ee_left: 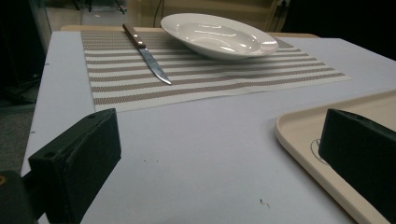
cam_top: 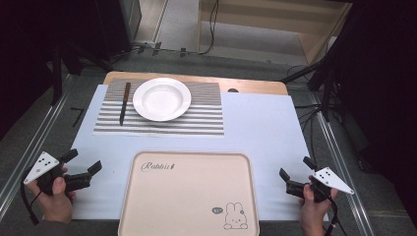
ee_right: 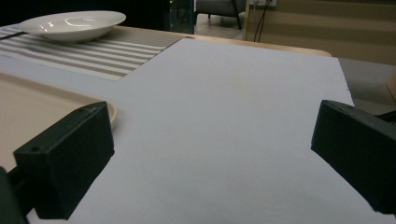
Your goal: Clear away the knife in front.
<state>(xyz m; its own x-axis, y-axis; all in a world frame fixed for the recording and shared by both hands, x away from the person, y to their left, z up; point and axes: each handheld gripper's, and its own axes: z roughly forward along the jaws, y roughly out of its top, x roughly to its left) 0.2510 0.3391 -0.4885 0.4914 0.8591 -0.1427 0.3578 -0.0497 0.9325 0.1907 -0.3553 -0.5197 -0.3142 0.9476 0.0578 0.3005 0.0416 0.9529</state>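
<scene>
You are holding both tools low at the near edge of the counter [cam_top: 275,128], the left tool [cam_top: 83,167] at 8 o'clock and the right tool [cam_top: 293,174] at 4 o'clock, each with its jaws spread wide and gripping nothing. Between them the beige tray [cam_top: 189,194] is lying bare at 6 o'clock, its rabbit print facing you. Farther out, the striped placemat [cam_top: 206,118] is spreading across the far half, and on it the white plate [cam_top: 162,99] is sitting at 12 o'clock with the knife [cam_top: 125,102] lying just beside it at 11 o'clock, blade pointing back toward you. Plate and knife are the nearest loose pieces, both well apart from either tool.

The risks, judging from here: the knife is lying flat on the woven mat, so a shallow pinch could be skidding it or dragging the mat and nudging the plate. The plate's sloped, glossy rim could be slipping from a one-sided grip and tipping on the way to the tray.
</scene>
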